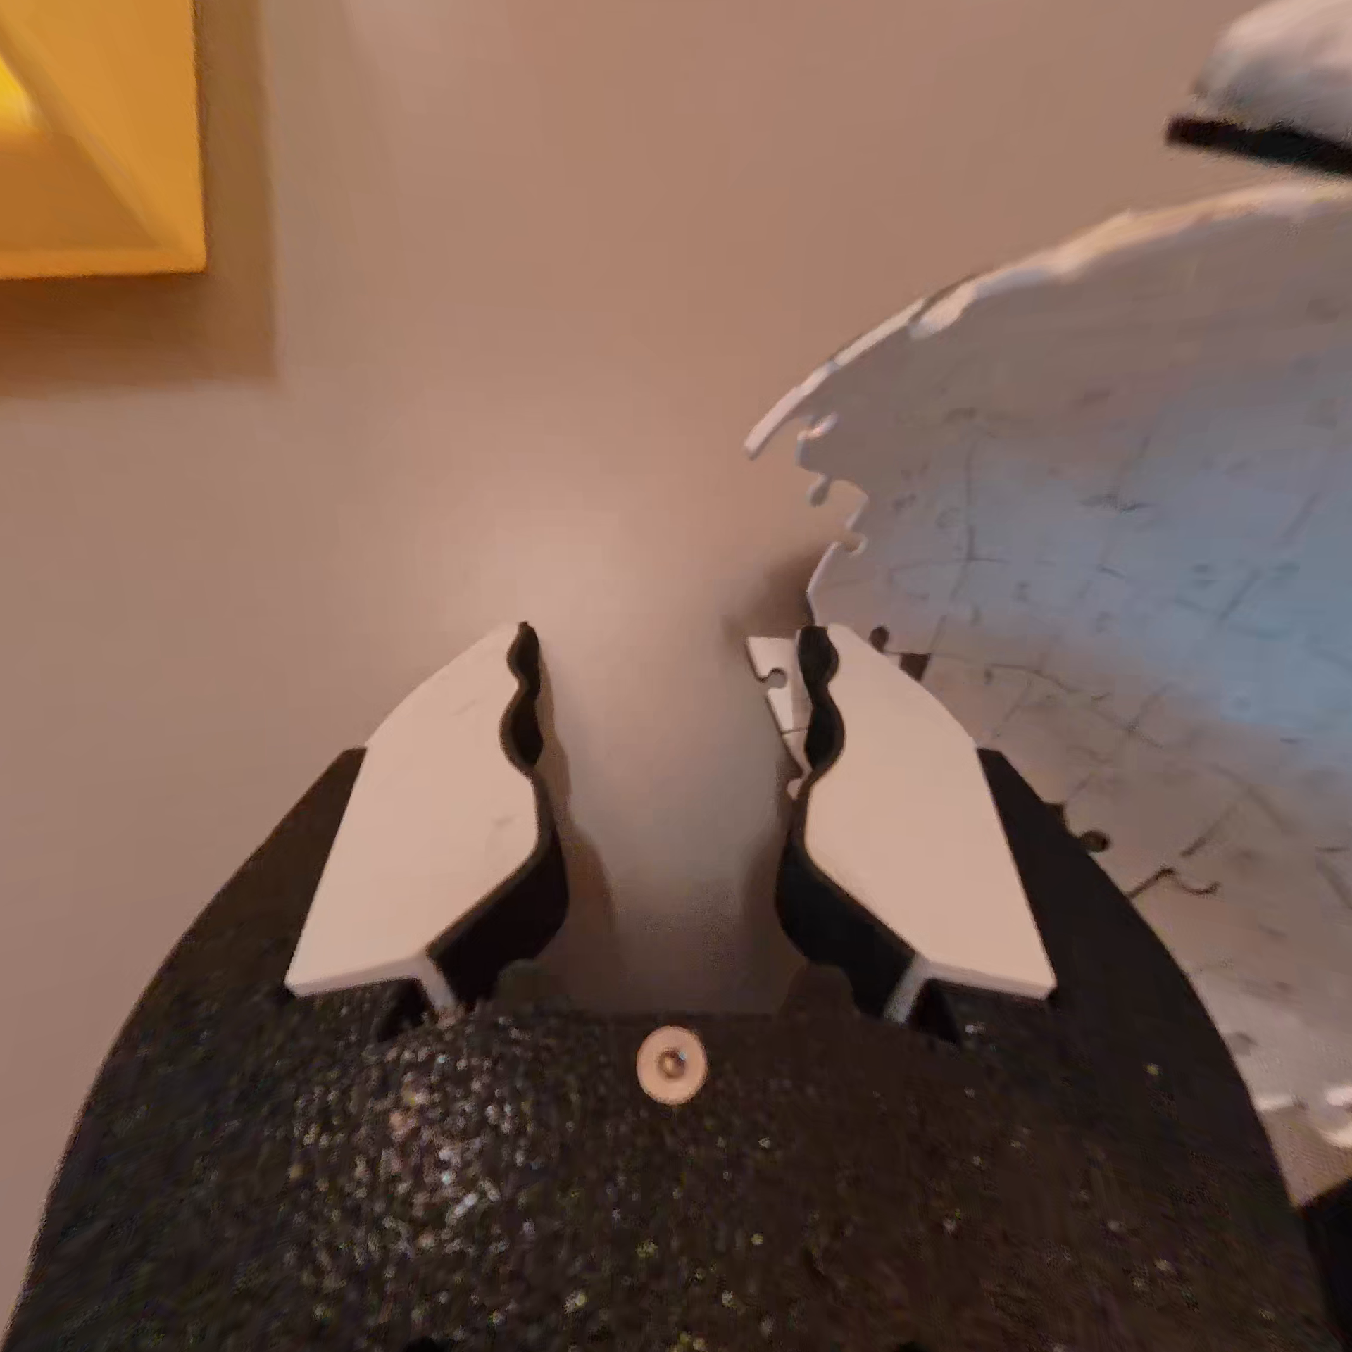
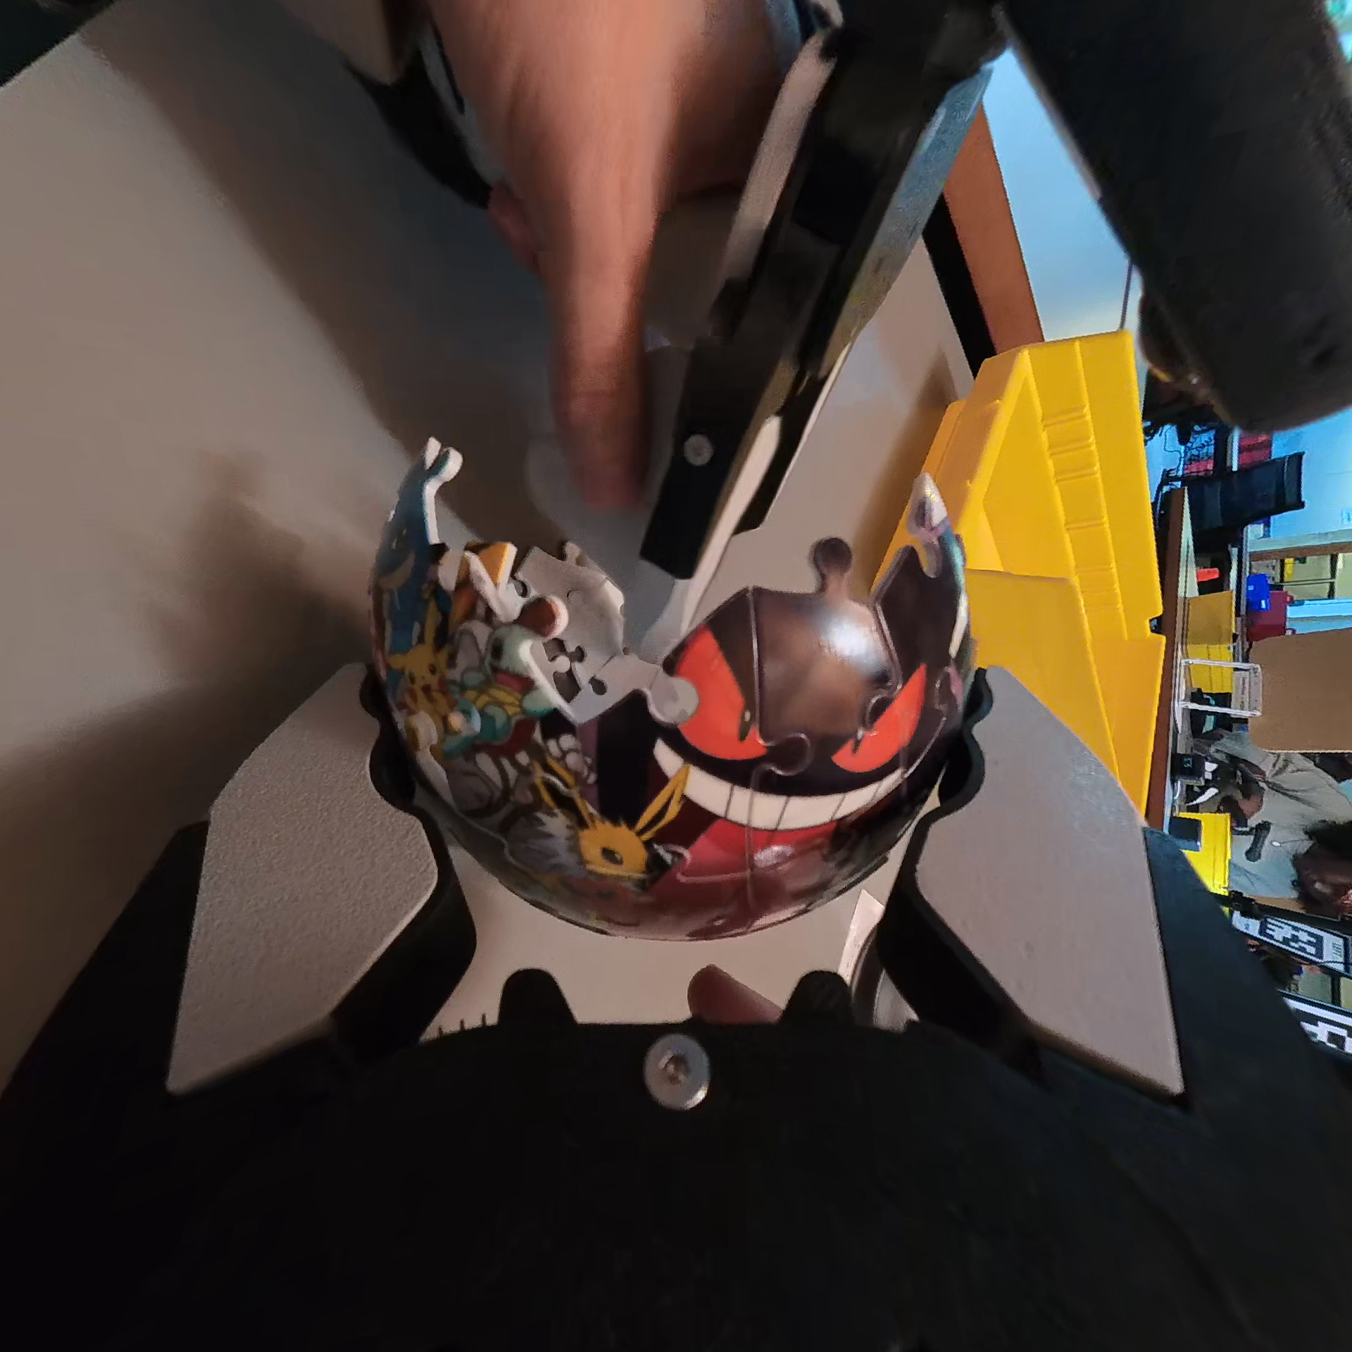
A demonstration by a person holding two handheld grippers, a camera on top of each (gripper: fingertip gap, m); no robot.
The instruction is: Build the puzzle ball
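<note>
The partly built puzzle ball (image 2: 768,731) is a colourful cartoon-printed shell with an open, jagged top. My right gripper (image 2: 673,731) is shut on it, one finger on each side. In the left wrist view the ball's white inner side (image 1: 1097,585) fills the right. My left gripper (image 1: 669,644) is open with nothing between its fingers. A small white puzzle piece edge (image 1: 772,677) shows just beside its right fingertip. In the right wrist view the left gripper (image 2: 677,614), held by a hand (image 2: 622,256), points down into the ball's opening.
The beige table top (image 1: 585,293) lies under both grippers. A yellow bin (image 1: 95,132) stands at the upper left of the left wrist view. Yellow bins (image 2: 1046,527) stand beyond the ball on the right. A person (image 2: 1287,841) is far off at the right edge.
</note>
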